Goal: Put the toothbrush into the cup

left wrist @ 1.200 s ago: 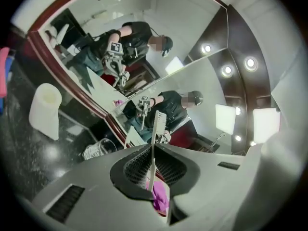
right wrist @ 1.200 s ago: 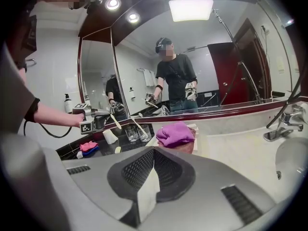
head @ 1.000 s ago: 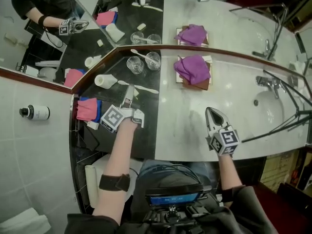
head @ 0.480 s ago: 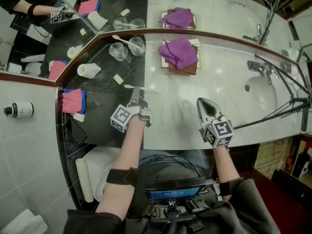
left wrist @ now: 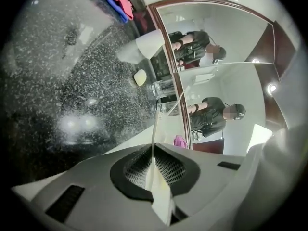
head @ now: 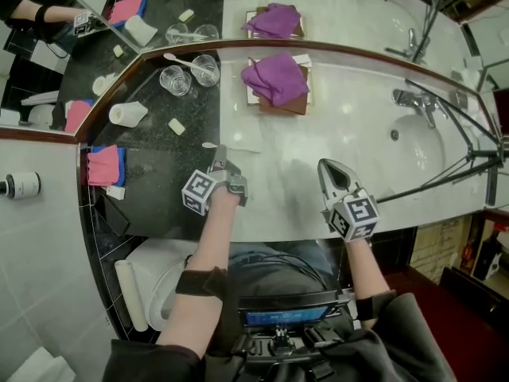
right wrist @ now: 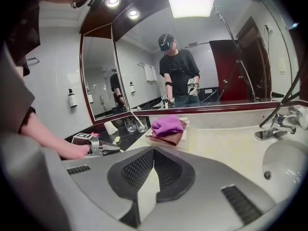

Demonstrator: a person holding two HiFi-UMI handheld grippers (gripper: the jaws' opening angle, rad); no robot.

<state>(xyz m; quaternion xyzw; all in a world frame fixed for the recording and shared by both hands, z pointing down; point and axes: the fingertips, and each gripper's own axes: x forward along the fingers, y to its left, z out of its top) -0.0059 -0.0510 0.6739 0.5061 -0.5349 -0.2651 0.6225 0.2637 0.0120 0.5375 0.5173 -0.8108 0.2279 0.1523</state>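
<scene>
While the left claw (head: 221, 151) pinches the white toothbrush (head: 238, 149) over the counter (head: 318, 134), two glass cups (head: 175, 79) stand well apart. Right claw (head: 328, 167): closed, empty.

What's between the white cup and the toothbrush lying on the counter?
A small pale block, maybe soap, on the dark counter, in the head view.

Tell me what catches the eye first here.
The purple cloth heaped on a brown tray at the back of the white counter stands out first. Nearer, the left gripper, jaws shut, is down at a white toothbrush lying at the edge of the black stone. Farther back stand two glass cups, one with a second brush in it.
</scene>
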